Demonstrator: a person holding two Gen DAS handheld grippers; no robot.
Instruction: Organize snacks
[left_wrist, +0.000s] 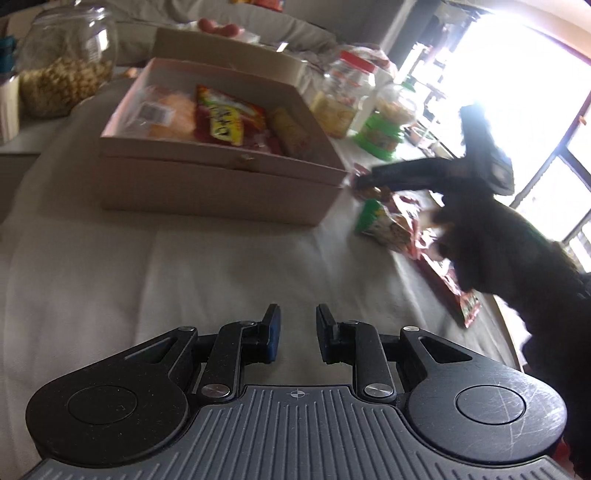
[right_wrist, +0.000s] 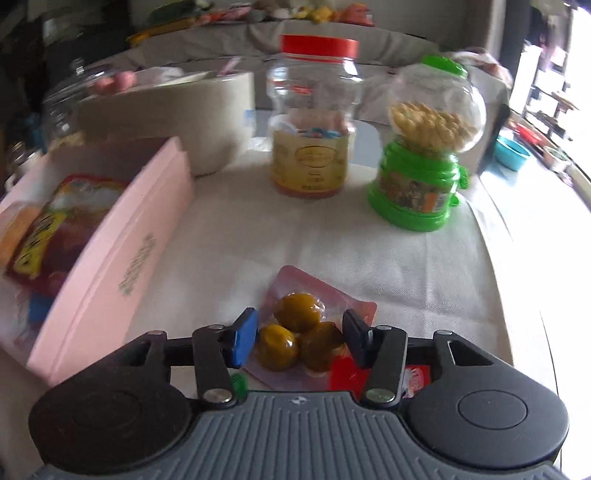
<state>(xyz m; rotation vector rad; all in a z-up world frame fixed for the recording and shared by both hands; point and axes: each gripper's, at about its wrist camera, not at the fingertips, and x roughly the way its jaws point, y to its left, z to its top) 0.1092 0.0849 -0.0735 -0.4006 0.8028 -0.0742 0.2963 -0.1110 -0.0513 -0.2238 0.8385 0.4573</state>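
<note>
we have the right gripper (right_wrist: 300, 338) with fingers spread around the pouch of three brown balls (right_wrist: 301, 332); slick film may slip. left gripper (left_wrist: 298, 334) released, idle.

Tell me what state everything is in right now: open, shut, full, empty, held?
Left tongs: open, holding nothing.
Right tongs: open, straddling the egg packet, not clamped.
Egg packet: sealed, flat on the cloth.
Pink box: open, snack packs inside.
Red-lid jar: capped, upright, partly filled.
Green dispenser: capped, upright, globe about half full of biscuits.
Glass jar: upright, partly filled.
</note>
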